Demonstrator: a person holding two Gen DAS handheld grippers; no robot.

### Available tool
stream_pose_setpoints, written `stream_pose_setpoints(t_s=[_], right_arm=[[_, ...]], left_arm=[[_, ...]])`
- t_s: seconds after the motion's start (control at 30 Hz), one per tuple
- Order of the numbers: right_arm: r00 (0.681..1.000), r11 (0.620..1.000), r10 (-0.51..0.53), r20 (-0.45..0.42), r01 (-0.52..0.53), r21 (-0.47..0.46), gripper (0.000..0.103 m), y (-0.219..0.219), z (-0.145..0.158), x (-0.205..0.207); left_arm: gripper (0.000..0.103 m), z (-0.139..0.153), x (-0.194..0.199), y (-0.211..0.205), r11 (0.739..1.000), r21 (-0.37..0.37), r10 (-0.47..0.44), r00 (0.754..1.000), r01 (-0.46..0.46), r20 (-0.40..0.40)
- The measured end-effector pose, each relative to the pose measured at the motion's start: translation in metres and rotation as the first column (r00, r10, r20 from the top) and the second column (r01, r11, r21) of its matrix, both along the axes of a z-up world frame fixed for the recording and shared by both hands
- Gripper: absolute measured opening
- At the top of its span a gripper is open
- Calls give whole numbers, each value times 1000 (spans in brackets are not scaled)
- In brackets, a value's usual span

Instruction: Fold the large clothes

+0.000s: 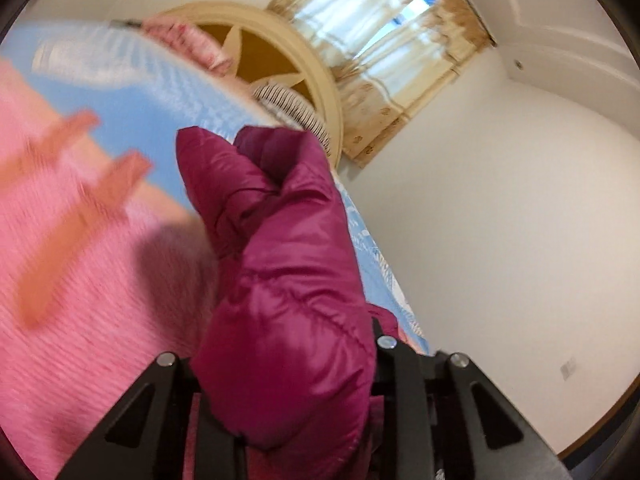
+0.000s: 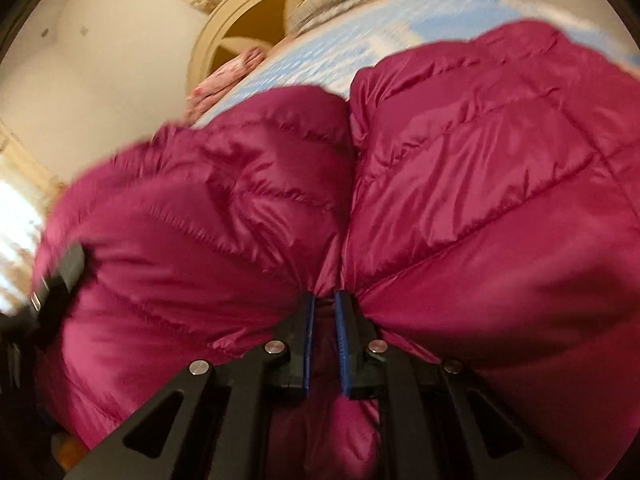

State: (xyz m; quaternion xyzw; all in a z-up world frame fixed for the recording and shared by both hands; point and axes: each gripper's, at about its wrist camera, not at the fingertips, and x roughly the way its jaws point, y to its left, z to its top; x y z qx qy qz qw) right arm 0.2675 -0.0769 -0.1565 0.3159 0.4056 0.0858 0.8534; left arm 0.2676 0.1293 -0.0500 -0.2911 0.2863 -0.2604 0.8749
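A magenta quilted puffer jacket fills most of the right wrist view, puffed up in two bulges over the bed. My right gripper is shut on a pinch of the jacket between its blue pads. In the left wrist view a padded part of the same jacket rises from my left gripper and hides the fingertips; the jaws are closed around it. The left gripper's body also shows at the left edge of the right wrist view.
The bed has a blue patterned sheet and a pink blanket. A cream round headboard stands behind, with a striped cloth and a pink folded item. A curtained window and white walls lie beyond.
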Motion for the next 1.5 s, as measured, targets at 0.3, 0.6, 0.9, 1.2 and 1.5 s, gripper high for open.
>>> stream_pose_setpoints(t_s=[0.3, 0.6, 0.9, 1.2, 1.5], right_arm=[[976, 967, 211, 51, -216, 138, 10, 53, 21, -12], [983, 994, -79, 163, 65, 91, 10, -96, 51, -100], [972, 960, -218, 92, 196, 202, 13, -174, 18, -145], [978, 992, -75, 192, 54, 110, 82, -158, 65, -101], [992, 989, 109, 59, -102, -109, 18, -118, 57, -34]], left_arm=[[28, 42, -39, 2, 955, 296, -53, 980, -6, 192], [28, 22, -68, -104, 815, 568, -292, 926, 110, 241], [27, -52, -76, -179, 643, 736, -430, 895, 212, 117], [28, -65, -88, -186, 594, 785, -445, 885, 173, 141], [39, -52, -90, -172, 597, 779, -452, 883, 192, 129]])
